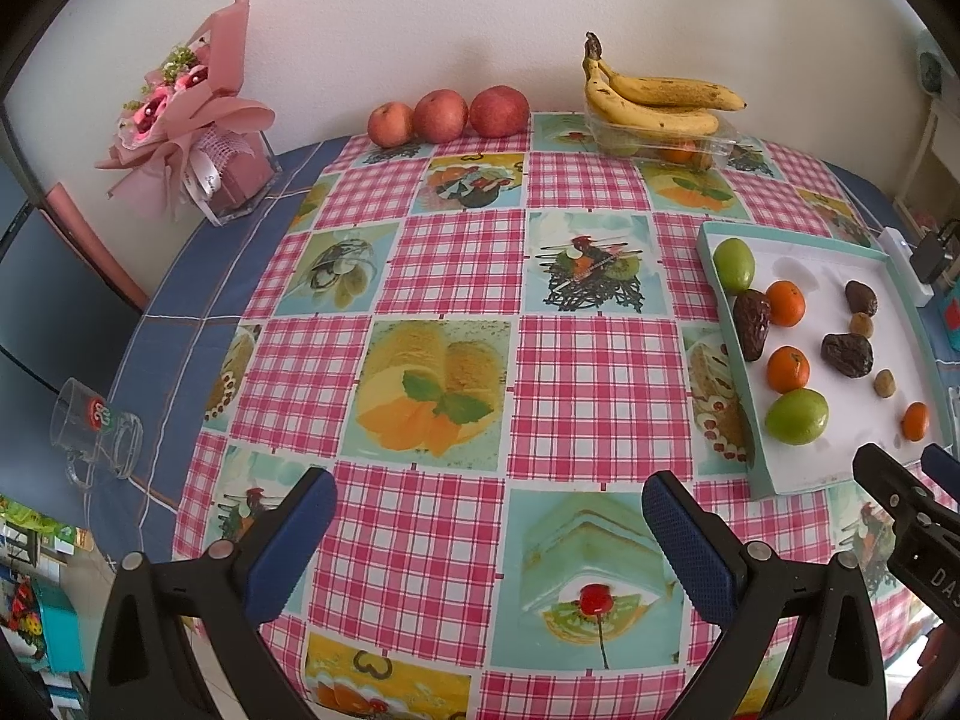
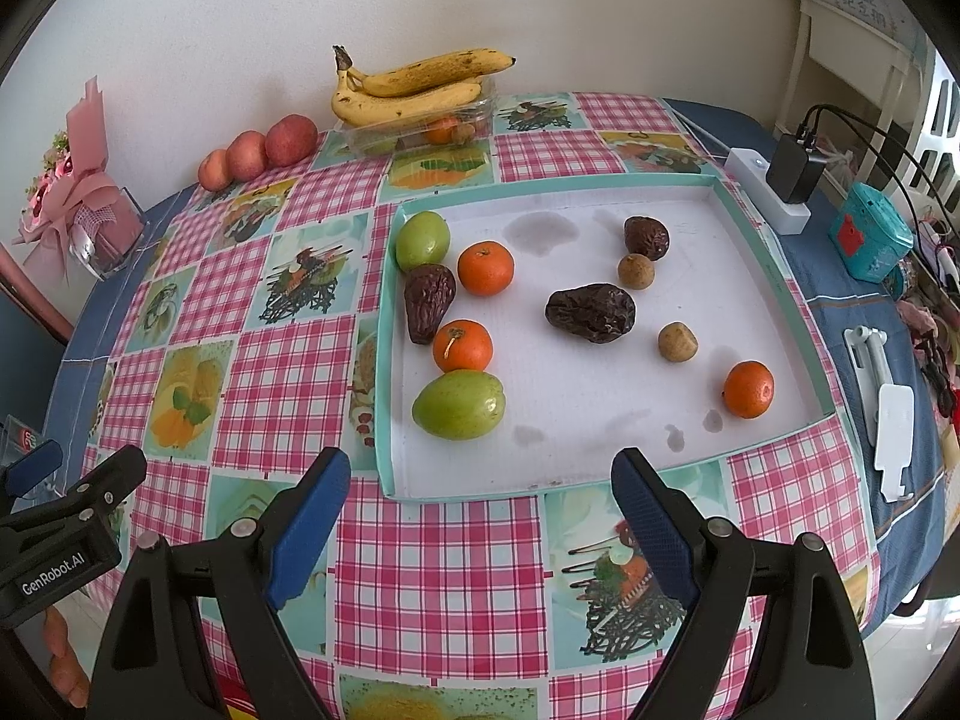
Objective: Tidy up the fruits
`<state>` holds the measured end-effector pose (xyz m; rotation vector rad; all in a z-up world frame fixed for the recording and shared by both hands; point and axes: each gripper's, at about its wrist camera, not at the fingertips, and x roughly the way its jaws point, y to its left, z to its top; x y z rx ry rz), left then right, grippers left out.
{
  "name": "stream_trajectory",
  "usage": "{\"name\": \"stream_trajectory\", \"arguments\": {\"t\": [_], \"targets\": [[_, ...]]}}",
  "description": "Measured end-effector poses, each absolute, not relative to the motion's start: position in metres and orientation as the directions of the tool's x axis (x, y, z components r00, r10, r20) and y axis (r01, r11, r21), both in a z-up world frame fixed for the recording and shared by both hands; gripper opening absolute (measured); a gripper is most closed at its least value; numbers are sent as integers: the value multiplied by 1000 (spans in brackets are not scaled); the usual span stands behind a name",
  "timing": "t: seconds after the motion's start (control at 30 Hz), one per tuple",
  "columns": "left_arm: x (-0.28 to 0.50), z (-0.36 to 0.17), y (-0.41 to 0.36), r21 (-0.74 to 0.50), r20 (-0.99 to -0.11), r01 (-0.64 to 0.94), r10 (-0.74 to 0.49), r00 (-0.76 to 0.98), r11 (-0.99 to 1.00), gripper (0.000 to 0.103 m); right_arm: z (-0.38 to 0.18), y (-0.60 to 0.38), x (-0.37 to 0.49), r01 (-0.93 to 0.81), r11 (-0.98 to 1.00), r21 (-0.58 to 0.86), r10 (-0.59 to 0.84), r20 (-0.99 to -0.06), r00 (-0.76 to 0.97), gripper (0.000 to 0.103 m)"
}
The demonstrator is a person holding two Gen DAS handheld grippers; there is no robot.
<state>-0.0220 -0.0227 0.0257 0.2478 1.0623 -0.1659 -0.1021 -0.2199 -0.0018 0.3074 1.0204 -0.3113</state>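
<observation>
Inside the tray [image 2: 774, 240], mixed fruits [image 2: 486, 267] lie scattered, unsorted; both grippers' [image 1: 486, 516] [image 2: 480, 510] jaws hover spread, empty, beside it.

a pink bouquet [image 1: 186, 114] stands far ahead-left of the left tool, a glass mug [image 1: 96, 432] lying nearer on its left. right of the right tool: a black charger [image 2: 792, 171], a teal box [image 2: 870, 237], a white stand [image 2: 882, 402].
</observation>
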Motion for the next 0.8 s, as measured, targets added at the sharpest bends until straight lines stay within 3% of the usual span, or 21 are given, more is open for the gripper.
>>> {"name": "stream_trajectory", "arguments": {"t": [0.8], "targets": [[-22,25,-22,128,-877,247,-6,480,961,103,-2,-217,-102,394,913,103,-111,-868,484,89]]}}
